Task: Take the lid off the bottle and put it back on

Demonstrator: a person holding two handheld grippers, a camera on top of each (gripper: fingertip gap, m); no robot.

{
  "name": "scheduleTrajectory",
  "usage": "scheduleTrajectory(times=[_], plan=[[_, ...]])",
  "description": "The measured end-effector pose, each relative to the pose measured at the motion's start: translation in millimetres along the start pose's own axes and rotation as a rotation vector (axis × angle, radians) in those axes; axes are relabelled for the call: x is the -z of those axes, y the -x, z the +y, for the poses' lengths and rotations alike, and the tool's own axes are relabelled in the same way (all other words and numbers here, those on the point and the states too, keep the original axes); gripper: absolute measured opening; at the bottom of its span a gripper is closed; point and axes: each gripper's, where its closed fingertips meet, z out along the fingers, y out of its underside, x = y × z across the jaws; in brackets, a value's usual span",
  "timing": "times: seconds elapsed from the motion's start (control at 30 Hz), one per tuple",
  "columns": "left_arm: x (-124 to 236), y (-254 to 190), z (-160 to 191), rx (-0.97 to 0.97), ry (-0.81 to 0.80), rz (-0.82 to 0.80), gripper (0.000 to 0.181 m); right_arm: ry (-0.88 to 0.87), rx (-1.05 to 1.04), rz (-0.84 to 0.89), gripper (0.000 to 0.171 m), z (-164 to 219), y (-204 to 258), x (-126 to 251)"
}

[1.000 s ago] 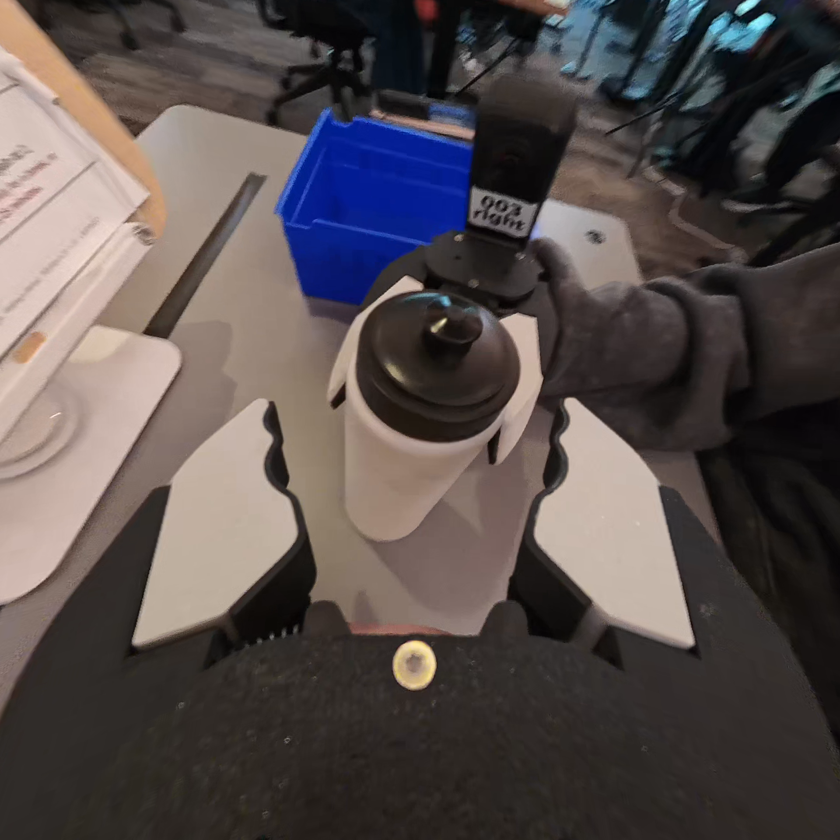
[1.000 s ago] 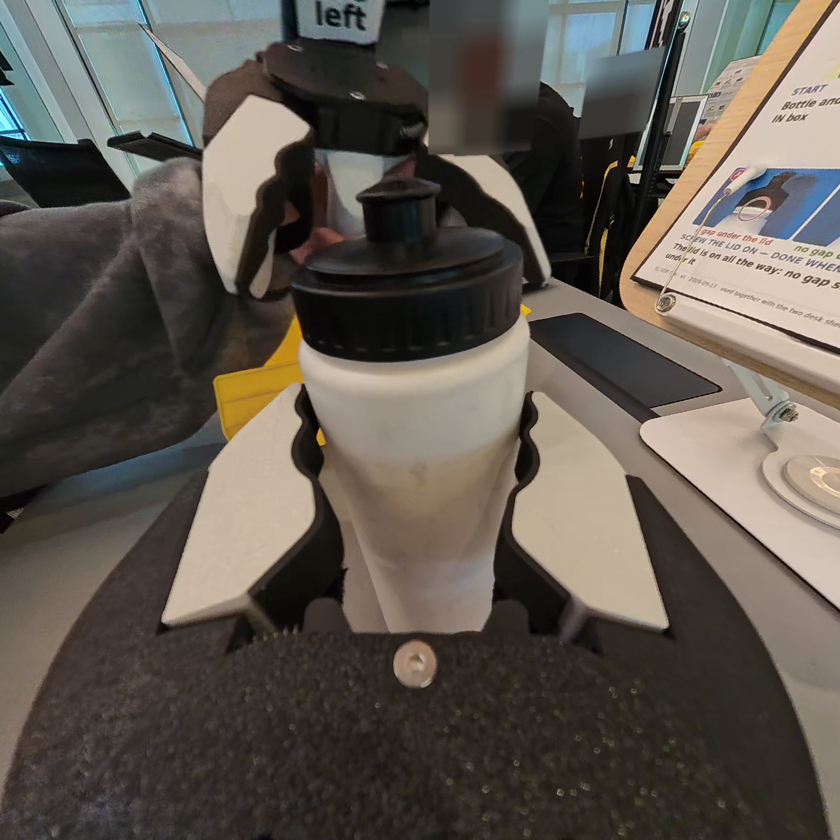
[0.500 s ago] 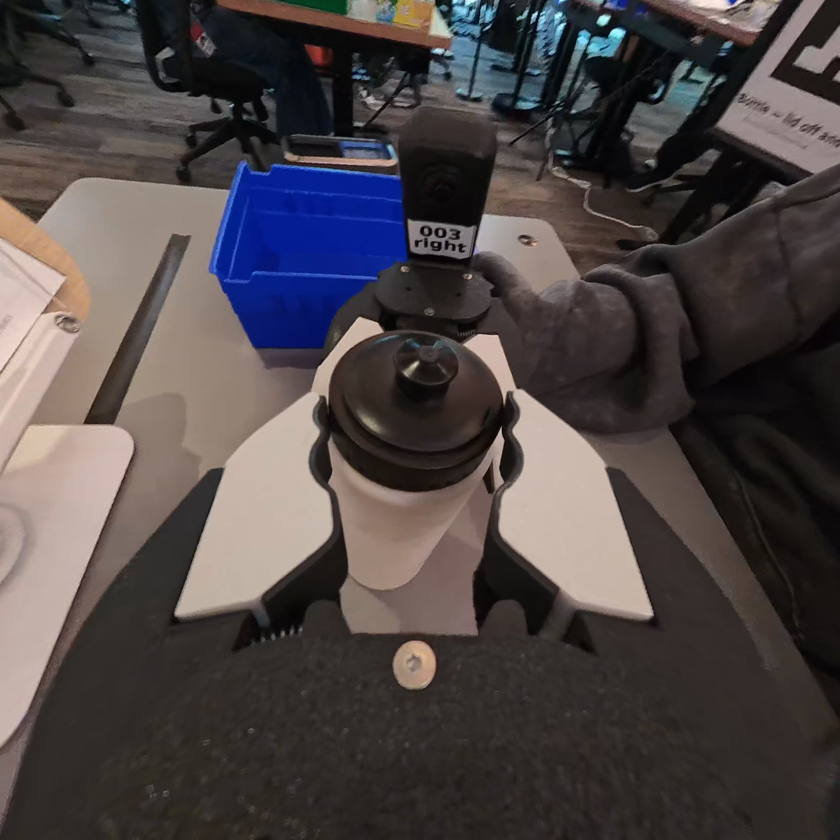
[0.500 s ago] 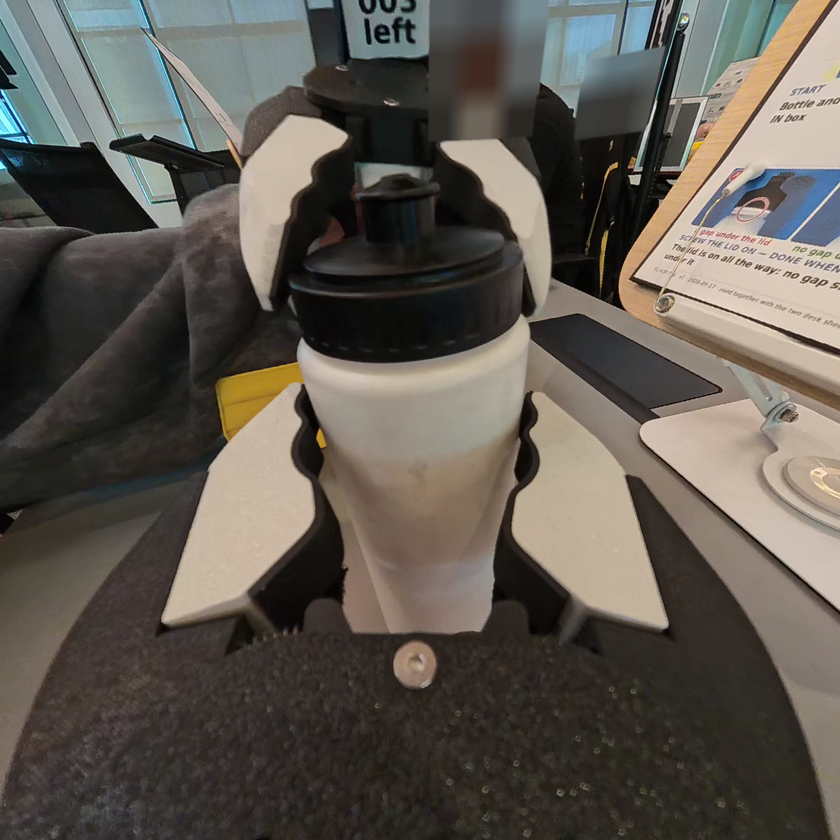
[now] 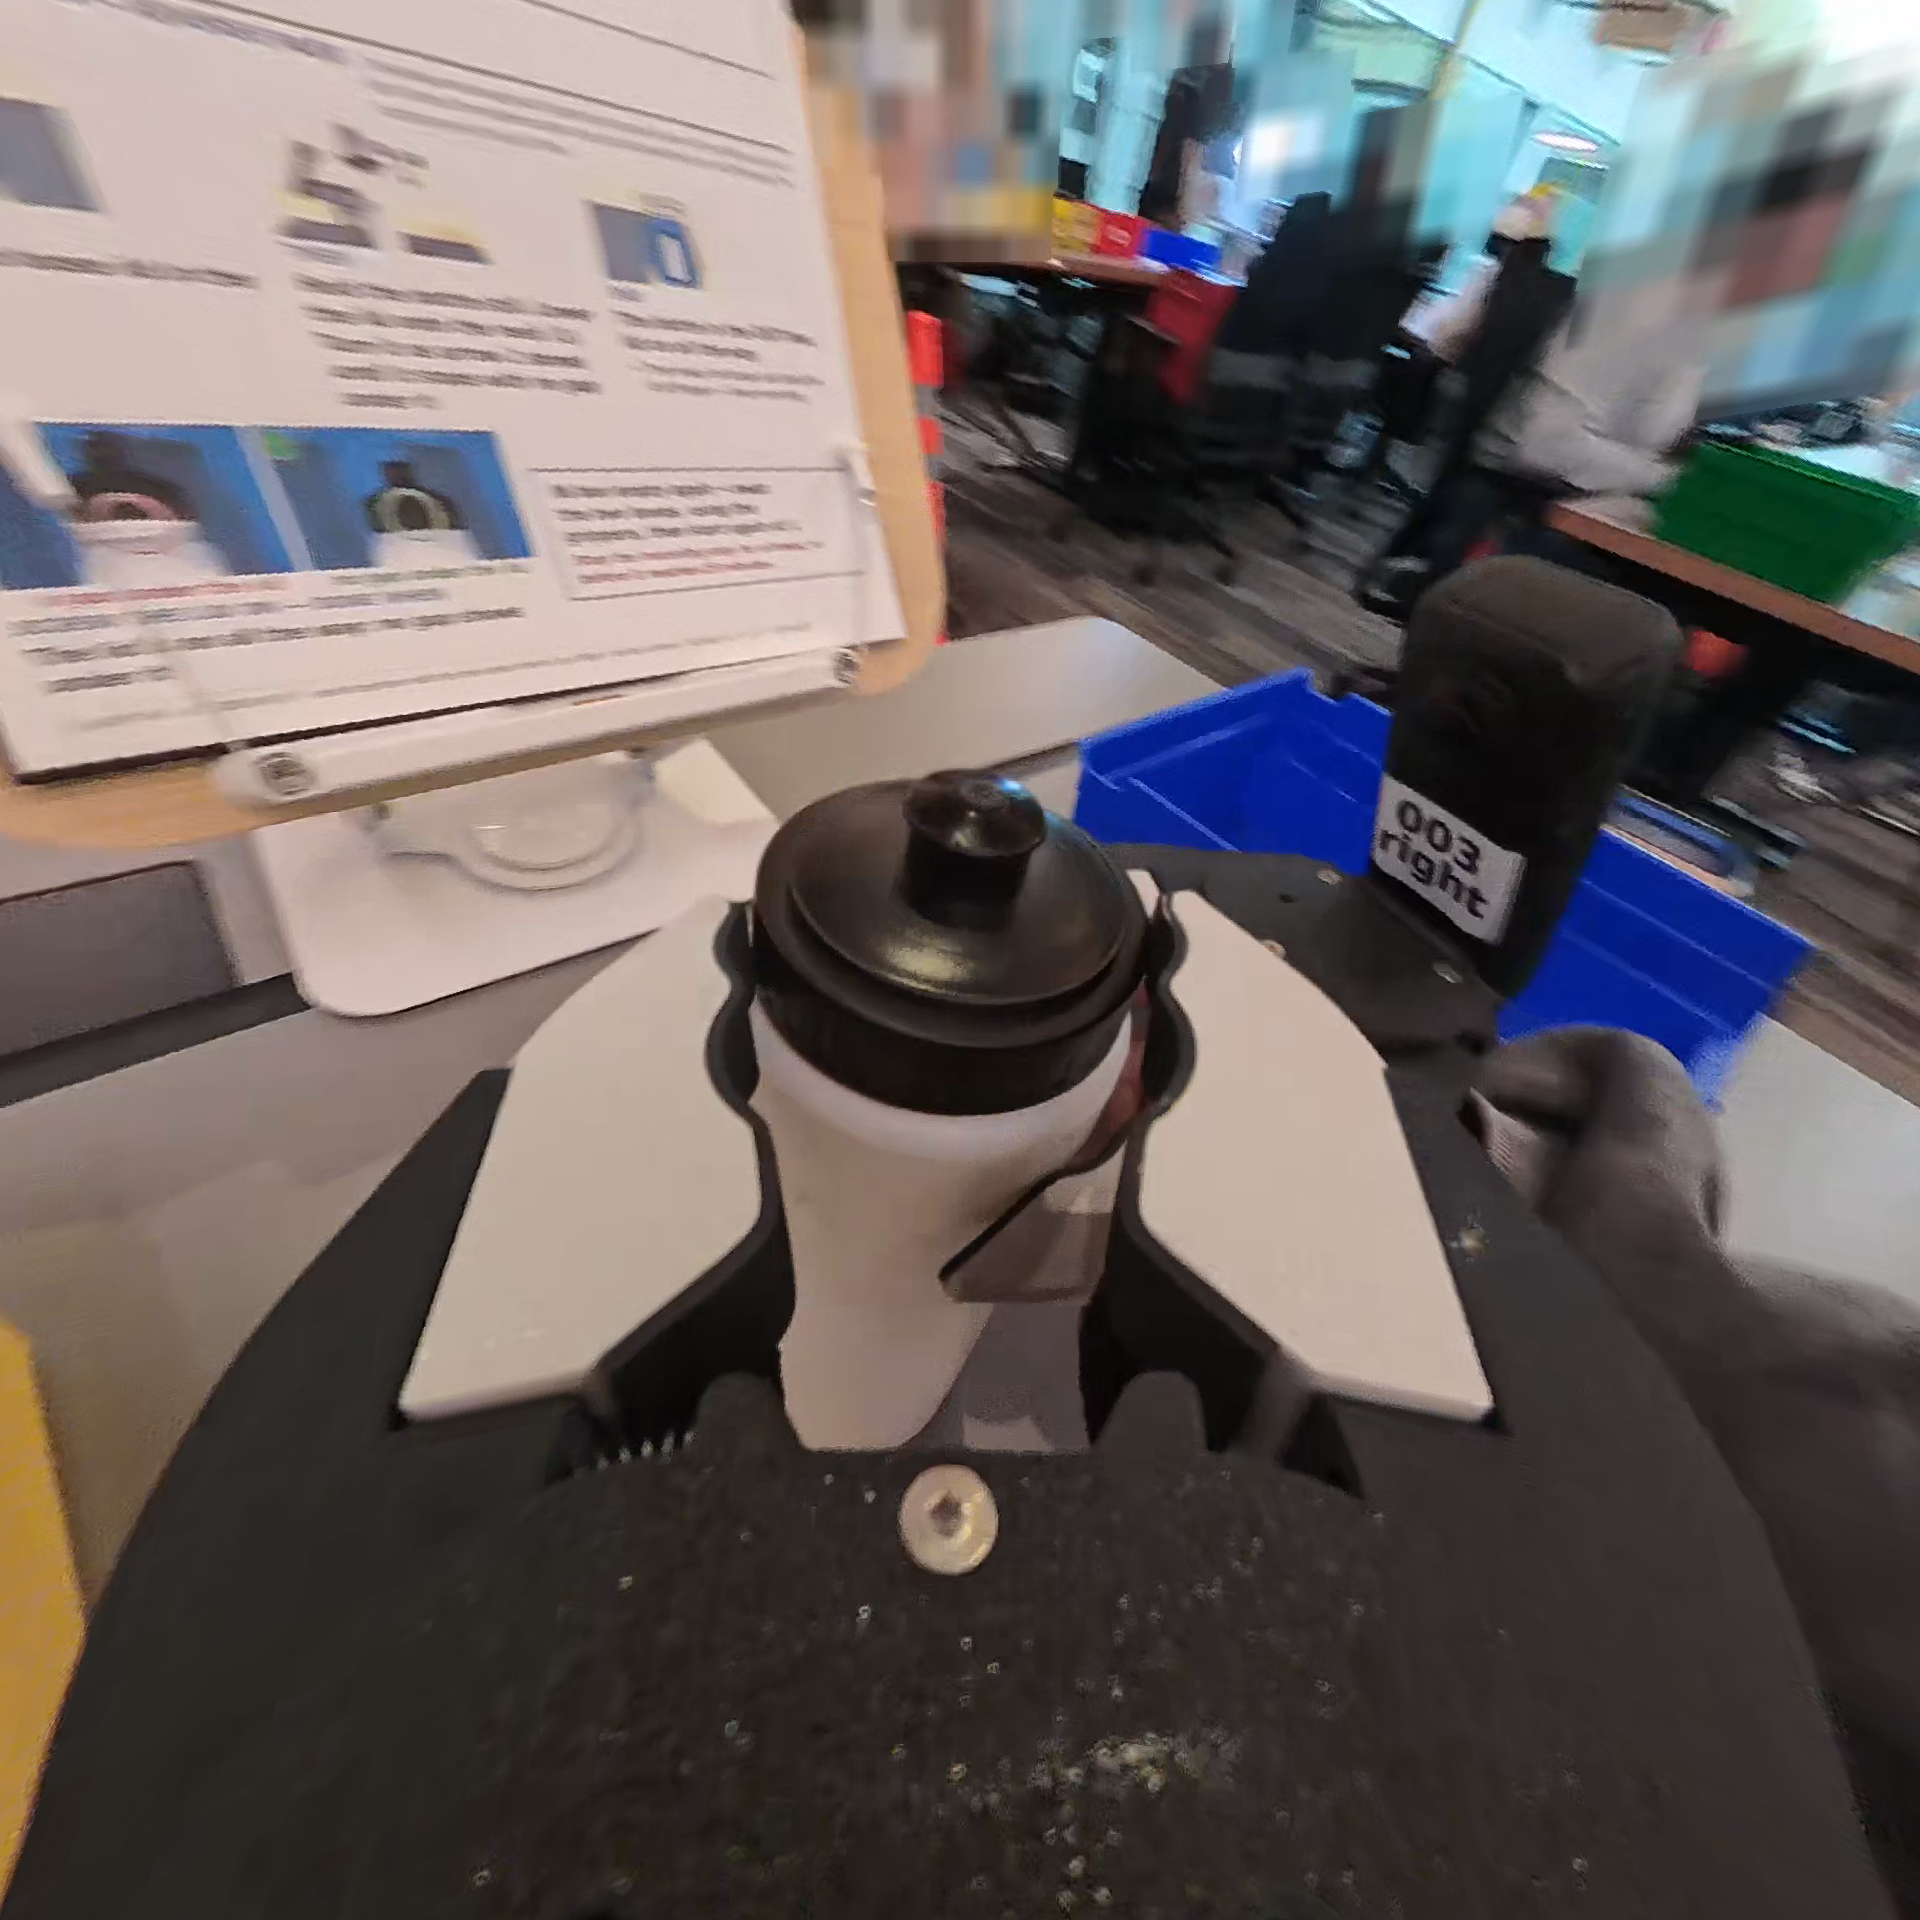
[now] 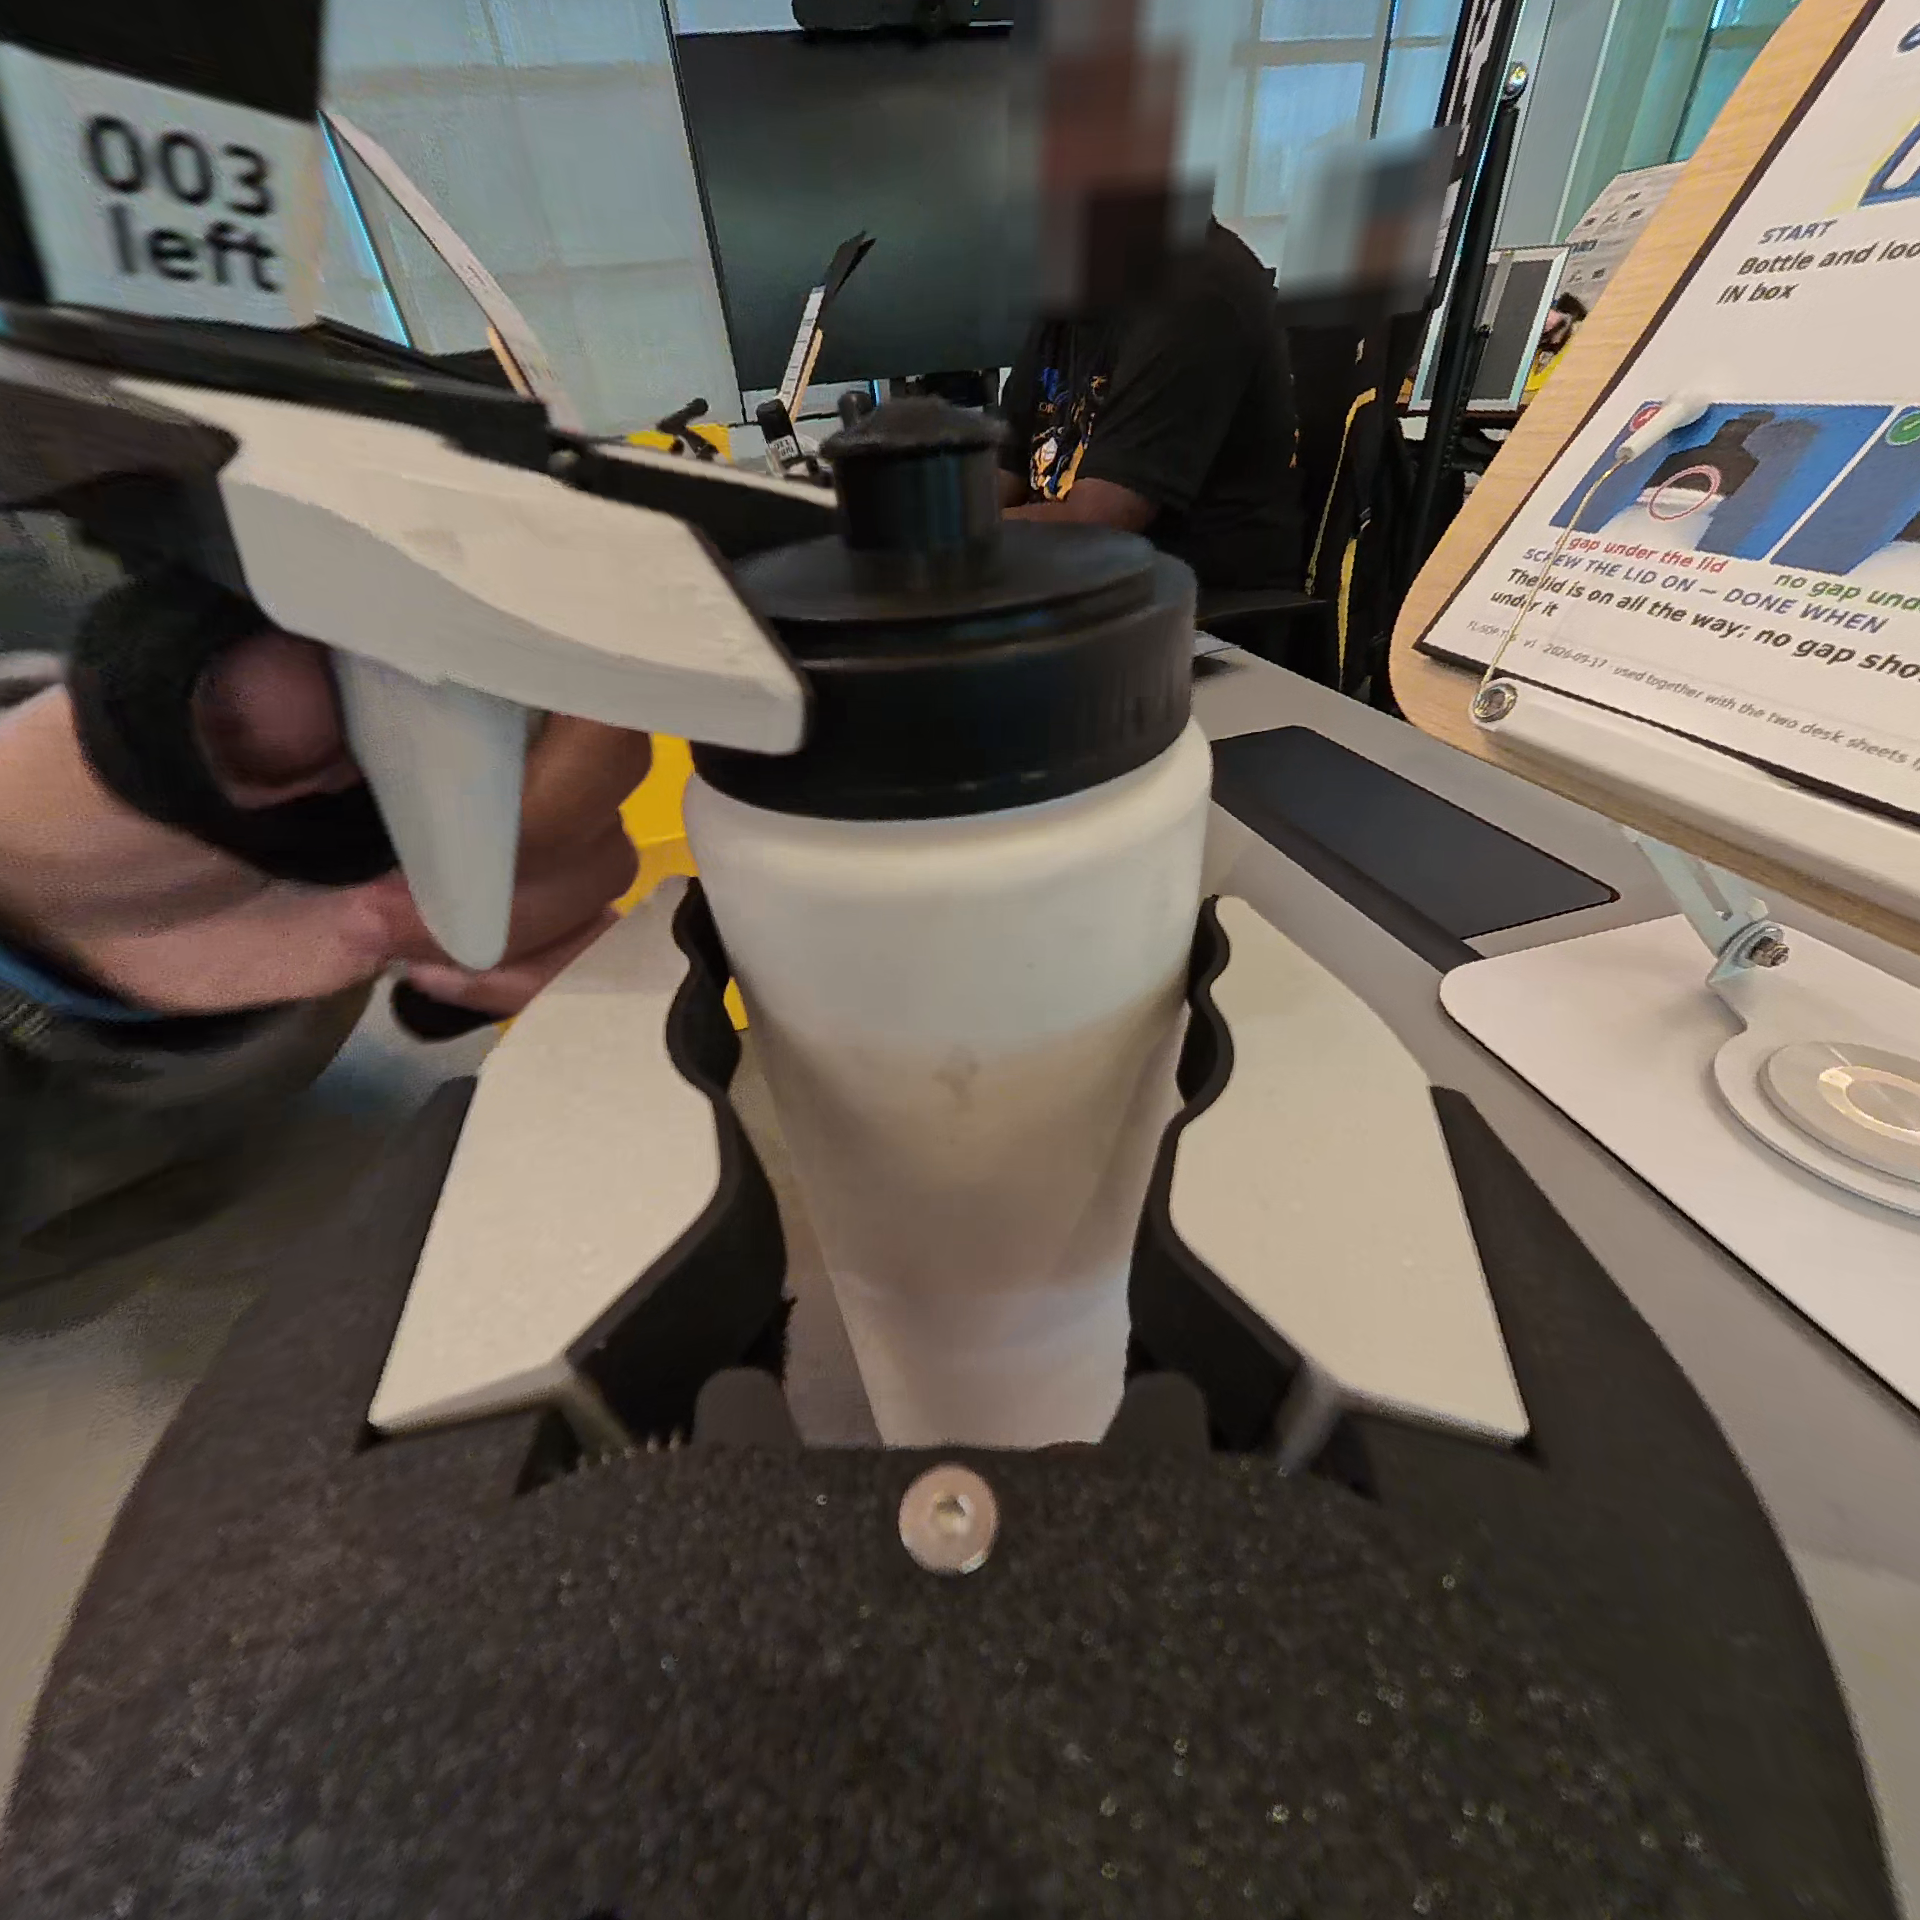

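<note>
One blue bin [image 5: 1558, 894] sits behind my bottle [image 6: 966, 1039] and one instruction stand [image 5: 416, 364] beside it on the table [image 5: 156, 1143]. My left gripper [image 5: 945, 997] clamps the black lid [image 5: 935, 966]; my right gripper [image 6: 951, 1039] grips the white body.

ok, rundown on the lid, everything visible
The lid is glossy black plastic: a domed cap with a ribbed skirt and a closed pull spout on top. It sits level on the upright white bottle, no gap showing. The left gripper is shut on its skirt. The right gripper clamps the bottle below.
</note>
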Motion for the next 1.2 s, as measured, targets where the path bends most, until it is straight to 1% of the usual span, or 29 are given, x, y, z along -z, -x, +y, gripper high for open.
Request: scheduleTrajectory(times=[0.07,0.13,0.2,0.27,0.33,0.4,0.47,0.5,0.57,0.63,0.67,0.77,0.83,0.93,0.97,1.07,1.2], plan=[[0.3,1.3,-0.5,0.015,-0.022,-0.104,0.072,0.001,0.001,-0.005,0.085,0.0,0.3,-0.5],[-0.3,1.2,-0.9,0.019,-0.032,-0.161,0.072,-0.004,-0.002,-0.007,0.085,-0.2,0.1,0.2],[-0.2,0.7,-0.7,0.017,-0.030,-0.174,0.072,-0.009,-0.005,-0.007,0.085,-0.3,-0.1,0.9],[1.3,0.7,1.4,-0.022,0.019,-0.134,0.071,-0.007,-0.005,-0.003,0.085,-0.2,-0.1,0.5],[6.8,-2.8,0.1,-0.108,0.076,-0.009,0.072,-0.005,-0.007,-0.004,0.085,-0.3,-0.2,0.2],[18.6,-12.1,-6.5,-0.195,0.118,0.187,0.086,-0.002,-0.008,-0.005,0.085,-0.2,-0.4,1.0],[30.7,-9.0,-13.0,-0.294,0.181,0.335,0.089,0.002,-0.012,-0.005,0.085,-0.1,-1.0,2.1],[35.5,-7.5,-14.4,-0.332,0.212,0.421,0.096,0.005,-0.012,-0.005,0.085,-0.1,-1.1,2.2],[42.9,-4.8,-9.5,-0.365,0.325,0.614,0.096,0.010,-0.010,-0.003,0.085,0.1,-0.6,1.4],[49.3,-8.0,-2.2,-0.343,0.445,0.817,0.108,0.013,-0.009,-0.001,0.085,0.0,-0.1,0.1],[46.4,-7.1,-0.8,-0.345,0.476,0.875,0.106,0.013,-0.007,-0.002,0.085,0.1,0.1,-0.4],[27.3,-5.4,-0.1,-0.361,0.518,0.986,0.108,0.011,-0.009,-0.008,0.085,0.0,0.3,-0.7],[23.5,-9.9,1.8,-0.345,0.555,1.098,0.106,0.008,-0.011,-0.011,0.085,-0.1,0.3,-0.6],[14.3,-9.5,8.6,-0.408,0.601,1.198,0.103,0.011,-0.010,-0.008,0.085,0.0,0.5,-1.1],[10.5,-10.1,8.7,-0.422,0.601,1.218,0.099,0.013,-0.009,-0.007,0.085,0.1,0.5,-1.2],[11.8,-15.6,9.0,-0.457,0.583,1.331,0.074,0.015,-0.011,-0.008,0.085,0.1,0.3,-1.7],[7.9,-17.9,6.6,-0.510,0.510,1.334,0.071,0.009,-0.015,-0.011,0.085,0.0,-1.5,-0.6]])
